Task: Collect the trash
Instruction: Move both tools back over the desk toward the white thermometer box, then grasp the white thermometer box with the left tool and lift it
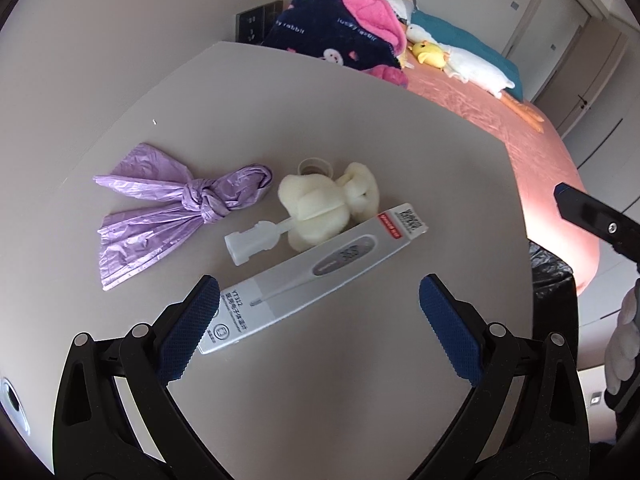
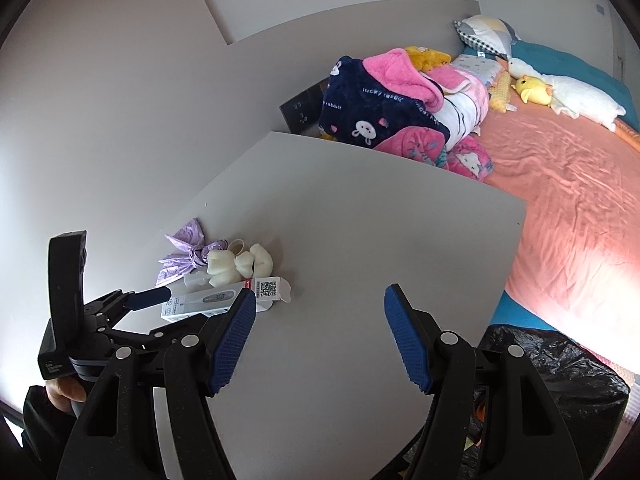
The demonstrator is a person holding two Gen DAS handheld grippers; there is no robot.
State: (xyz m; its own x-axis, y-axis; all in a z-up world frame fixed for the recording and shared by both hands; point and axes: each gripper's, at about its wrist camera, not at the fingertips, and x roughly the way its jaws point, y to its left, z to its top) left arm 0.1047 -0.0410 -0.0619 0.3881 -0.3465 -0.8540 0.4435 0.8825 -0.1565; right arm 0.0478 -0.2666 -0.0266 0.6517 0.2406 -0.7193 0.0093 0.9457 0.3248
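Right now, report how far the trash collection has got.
Done: nothing visible; neither gripper holds anything. In hand: the open left gripper sits over the thermometer box; the right gripper is open above bare table. Left: box, purple bag, sponge brush, all still to reach the black-lined bin.

Setting: home bedroom. Bed with pink sheet point(image 2: 560, 184) beside grey table point(image 2: 340, 208). Folded rabbit-print fleece blanket point(image 2: 372, 100), pillow point(image 2: 484, 30), white goose plush point(image 2: 576, 96) and yellow duck plush point(image 2: 534, 90) lie on bed. Closed doors point(image 1: 560, 20) in far wall. Black-lined trash bin point(image 2: 552, 380) at table edge.
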